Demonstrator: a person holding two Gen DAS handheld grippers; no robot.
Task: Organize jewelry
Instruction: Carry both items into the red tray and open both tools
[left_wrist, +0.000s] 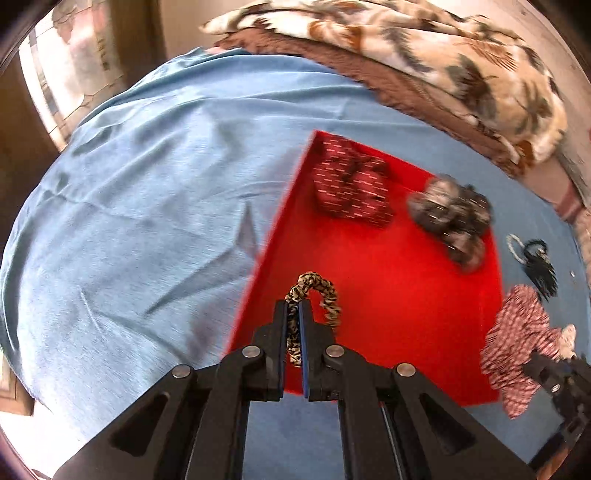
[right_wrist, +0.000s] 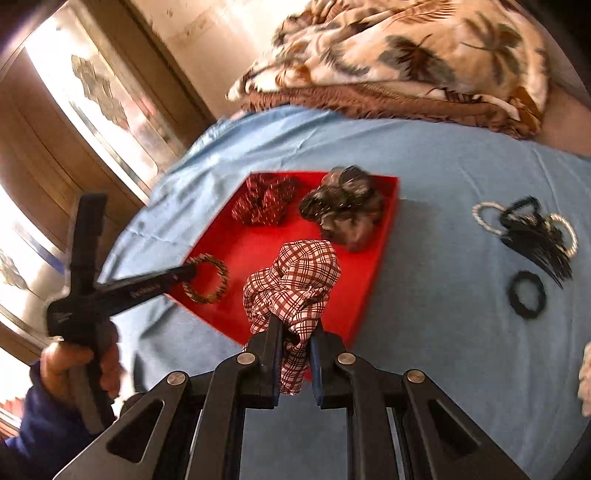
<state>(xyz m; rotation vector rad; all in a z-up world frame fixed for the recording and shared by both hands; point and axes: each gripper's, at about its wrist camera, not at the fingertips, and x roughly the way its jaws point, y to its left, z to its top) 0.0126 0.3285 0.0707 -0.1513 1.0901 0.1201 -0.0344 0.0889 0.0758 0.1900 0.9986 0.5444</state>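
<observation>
My left gripper (left_wrist: 294, 308) is shut on a thin leopard-print scrunchie (left_wrist: 317, 291) and holds it over the near left part of the red tray (left_wrist: 399, 295). In the right wrist view the same left gripper (right_wrist: 190, 272) and leopard-print scrunchie (right_wrist: 210, 278) hang over the red tray (right_wrist: 236, 243) at its left corner. My right gripper (right_wrist: 297, 328) is shut on a red-and-white plaid scrunchie (right_wrist: 295, 277) above the tray's near edge. A dark red dotted scrunchie (left_wrist: 349, 184) and a grey-black scrunchie (left_wrist: 450, 218) lie in the tray's far part.
The tray rests on a blue cloth (left_wrist: 147, 203). To its right lie a black fringed clip with pale rings (right_wrist: 532, 229) and a black hair tie (right_wrist: 526, 294). A leaf-patterned blanket (right_wrist: 399, 59) is bunched at the back. A hand (right_wrist: 74, 365) holds the left gripper's handle.
</observation>
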